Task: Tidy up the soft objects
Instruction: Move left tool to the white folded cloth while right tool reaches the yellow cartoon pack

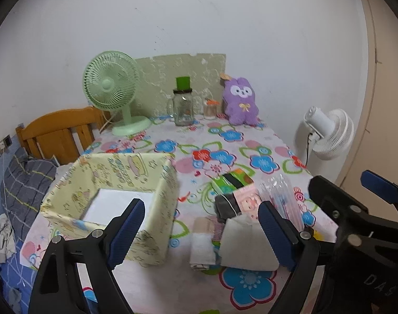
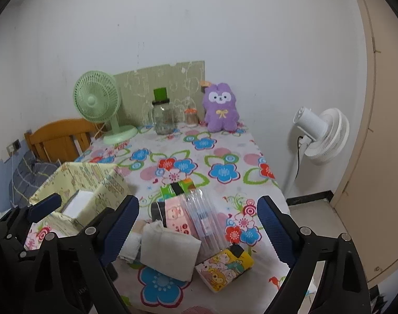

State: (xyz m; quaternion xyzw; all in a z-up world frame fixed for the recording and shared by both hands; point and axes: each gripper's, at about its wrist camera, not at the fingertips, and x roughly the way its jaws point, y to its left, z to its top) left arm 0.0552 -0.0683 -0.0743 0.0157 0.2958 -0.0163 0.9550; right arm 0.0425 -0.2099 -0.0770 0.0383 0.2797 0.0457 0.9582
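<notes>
Folded grey cloth (image 2: 170,251) on floral tablecloth (image 2: 220,154), yellow box (image 1: 120,183) beside

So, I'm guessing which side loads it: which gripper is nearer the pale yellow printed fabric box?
Left. The left gripper hovers at the pale yellow printed fabric box, while the right gripper hangs off to its right.

Green fan (image 1: 110,89): far left of table.
Glass jar (image 1: 183,108): mid-back.
White fan (image 1: 329,133): on the floor, right of the table.
</notes>
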